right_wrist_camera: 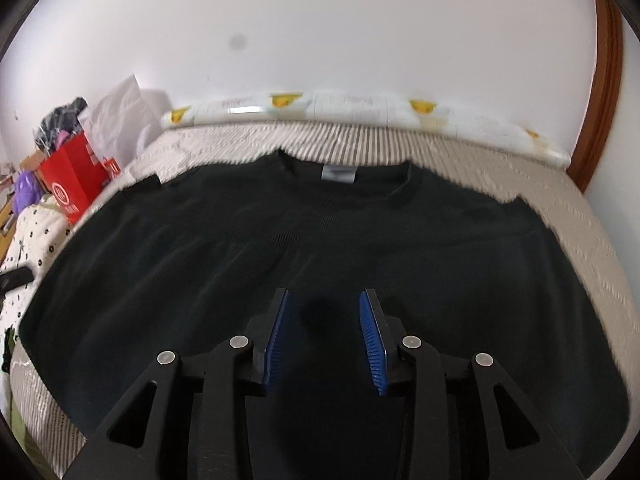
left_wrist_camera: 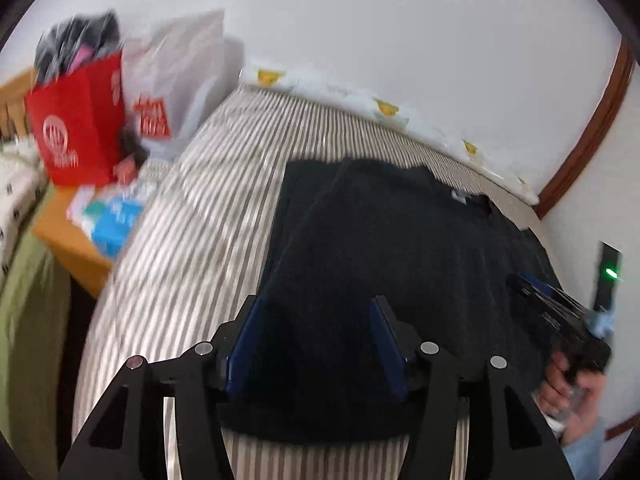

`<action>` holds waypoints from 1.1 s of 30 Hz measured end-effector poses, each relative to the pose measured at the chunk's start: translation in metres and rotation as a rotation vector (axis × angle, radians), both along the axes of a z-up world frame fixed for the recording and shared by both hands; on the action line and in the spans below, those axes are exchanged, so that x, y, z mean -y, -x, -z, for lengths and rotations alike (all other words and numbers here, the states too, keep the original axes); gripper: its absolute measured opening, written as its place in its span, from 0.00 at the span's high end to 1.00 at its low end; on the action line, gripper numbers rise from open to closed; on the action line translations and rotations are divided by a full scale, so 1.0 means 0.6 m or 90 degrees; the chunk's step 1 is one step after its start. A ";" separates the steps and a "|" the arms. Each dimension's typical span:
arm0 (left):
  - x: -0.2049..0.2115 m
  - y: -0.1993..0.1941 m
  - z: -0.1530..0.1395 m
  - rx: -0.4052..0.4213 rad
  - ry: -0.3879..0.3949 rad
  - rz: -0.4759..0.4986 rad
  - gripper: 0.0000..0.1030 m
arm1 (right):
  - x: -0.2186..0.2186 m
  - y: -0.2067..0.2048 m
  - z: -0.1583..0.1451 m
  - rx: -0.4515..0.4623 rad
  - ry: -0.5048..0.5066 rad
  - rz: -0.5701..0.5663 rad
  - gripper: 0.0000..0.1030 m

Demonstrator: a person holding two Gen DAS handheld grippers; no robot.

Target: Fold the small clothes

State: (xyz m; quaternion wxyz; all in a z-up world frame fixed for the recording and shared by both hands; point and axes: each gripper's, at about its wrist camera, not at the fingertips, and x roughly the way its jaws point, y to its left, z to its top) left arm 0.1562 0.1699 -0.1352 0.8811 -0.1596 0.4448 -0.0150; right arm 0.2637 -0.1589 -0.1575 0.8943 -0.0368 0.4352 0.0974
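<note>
A black t-shirt (right_wrist_camera: 320, 240) lies spread on a striped bed (right_wrist_camera: 580, 240), collar and grey neck label (right_wrist_camera: 338, 175) towards the wall. In the left wrist view the shirt (left_wrist_camera: 400, 260) lies with its near hem under my fingers. My left gripper (left_wrist_camera: 316, 312) is open above the shirt's near left edge, holding nothing. My right gripper (right_wrist_camera: 324, 304) is open above the shirt's lower middle, holding nothing. The right gripper (left_wrist_camera: 552, 304) also shows in the left wrist view at the shirt's right side, held by a hand.
A red paper bag (left_wrist_camera: 76, 124) and a white plastic bag (left_wrist_camera: 180, 76) stand at the bed's far left. A wooden stand (left_wrist_camera: 68, 236) holds blue packets. A white roll with yellow prints (right_wrist_camera: 360, 110) runs along the wall. A spotted cloth (right_wrist_camera: 28, 232) lies at the left.
</note>
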 end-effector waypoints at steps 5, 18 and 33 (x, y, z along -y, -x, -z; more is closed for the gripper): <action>-0.018 0.075 0.030 0.002 0.050 0.020 0.49 | -0.017 0.003 0.025 -0.005 0.057 0.019 0.65; -0.019 0.127 0.083 0.020 0.174 -0.010 0.47 | 0.001 0.148 0.013 0.024 0.123 -0.006 0.65; -0.004 0.069 0.103 0.027 0.243 -0.071 0.55 | 0.071 0.239 -0.029 0.055 0.044 0.015 0.65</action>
